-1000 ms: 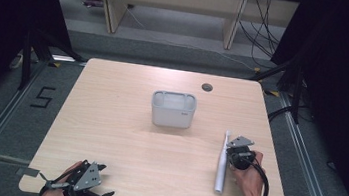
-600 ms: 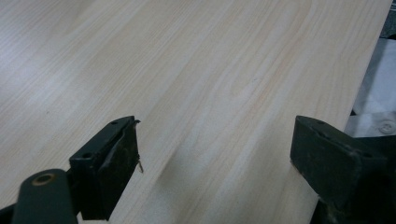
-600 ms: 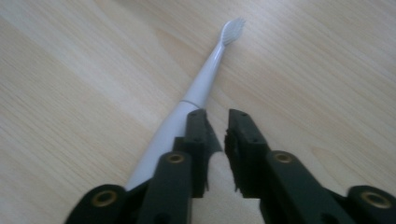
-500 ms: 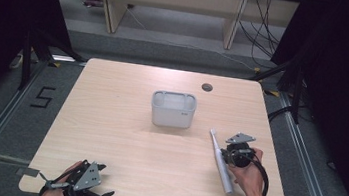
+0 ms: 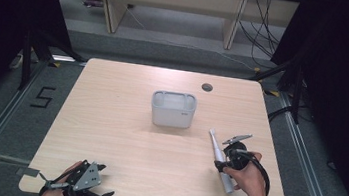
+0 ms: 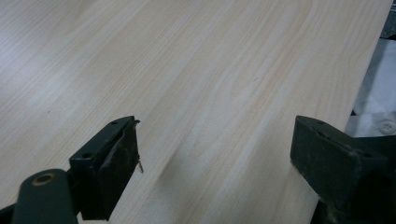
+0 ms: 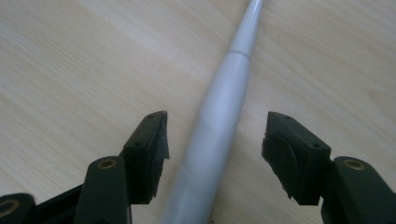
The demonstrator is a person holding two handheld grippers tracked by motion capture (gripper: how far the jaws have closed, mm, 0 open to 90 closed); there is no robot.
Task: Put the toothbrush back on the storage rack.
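My right gripper [image 7: 212, 144] has just been opening, its jaws now spread around the white handle [image 7: 219, 116], which lies flat on the surface [image 5: 122, 137] near the grey bin [image 5: 173, 109]. My left gripper [image 6: 215, 158] rests wide open and empty, out of the way.

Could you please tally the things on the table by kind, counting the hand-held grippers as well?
Grey container: 1
Grey toothbrush-like wand: 1
Hand-held grippers, left hand-held gripper and right hand-held gripper: 2
Total: 4
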